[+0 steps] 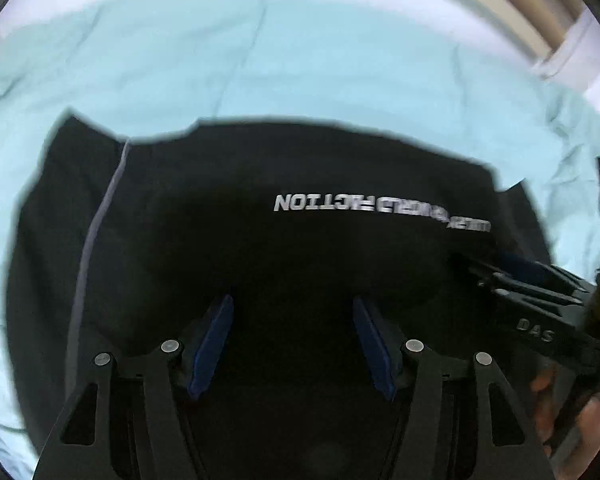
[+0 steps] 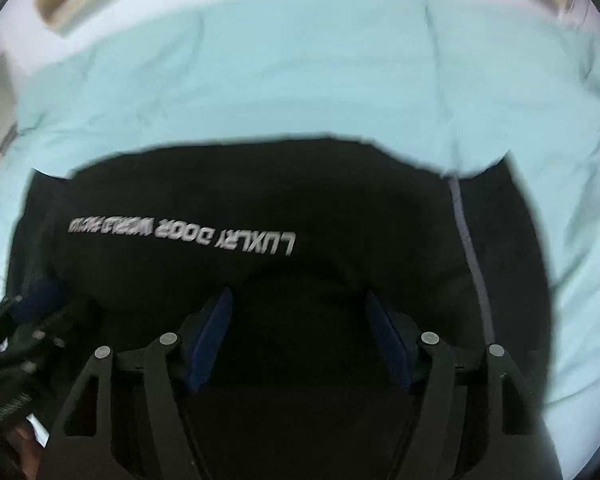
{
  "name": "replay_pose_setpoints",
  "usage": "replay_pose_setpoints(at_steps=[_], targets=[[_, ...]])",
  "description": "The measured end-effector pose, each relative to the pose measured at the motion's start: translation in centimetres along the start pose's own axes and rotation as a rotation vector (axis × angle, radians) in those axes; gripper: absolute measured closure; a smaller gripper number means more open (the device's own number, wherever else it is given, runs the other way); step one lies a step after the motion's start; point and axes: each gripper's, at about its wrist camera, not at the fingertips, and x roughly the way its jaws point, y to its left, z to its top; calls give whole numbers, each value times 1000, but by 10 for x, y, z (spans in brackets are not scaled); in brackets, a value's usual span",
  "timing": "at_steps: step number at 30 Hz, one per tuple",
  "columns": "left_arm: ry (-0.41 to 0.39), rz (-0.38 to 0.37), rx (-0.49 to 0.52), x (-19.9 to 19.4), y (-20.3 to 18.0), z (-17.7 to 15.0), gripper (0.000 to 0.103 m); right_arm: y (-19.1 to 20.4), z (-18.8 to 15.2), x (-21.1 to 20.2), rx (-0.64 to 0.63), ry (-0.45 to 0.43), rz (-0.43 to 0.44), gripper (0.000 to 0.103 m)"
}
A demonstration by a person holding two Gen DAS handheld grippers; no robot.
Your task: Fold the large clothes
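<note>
A black garment with white lettering and a grey side stripe lies spread on a light blue sheet; it also shows in the right wrist view. My left gripper is open, its blue pads apart, just above the garment's near part with nothing between them. My right gripper is open the same way above the garment. The right gripper also shows at the right edge of the left wrist view, and the left gripper at the left edge of the right wrist view.
The sheet covers a bed and is wrinkled at its sides. A pale wall and a wooden strip run behind the bed's far edge.
</note>
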Motion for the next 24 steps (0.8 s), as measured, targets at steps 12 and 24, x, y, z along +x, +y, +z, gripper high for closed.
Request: replay_pose_setpoints(at_steps=[12, 24], targets=[[-57, -91, -22, -40, 13, -16, 37, -14, -8, -23, 31, -13, 61, 26], [-97, -61, 31, -134, 13, -99, 37, -15, -103, -92, 54, 28, 79, 26]])
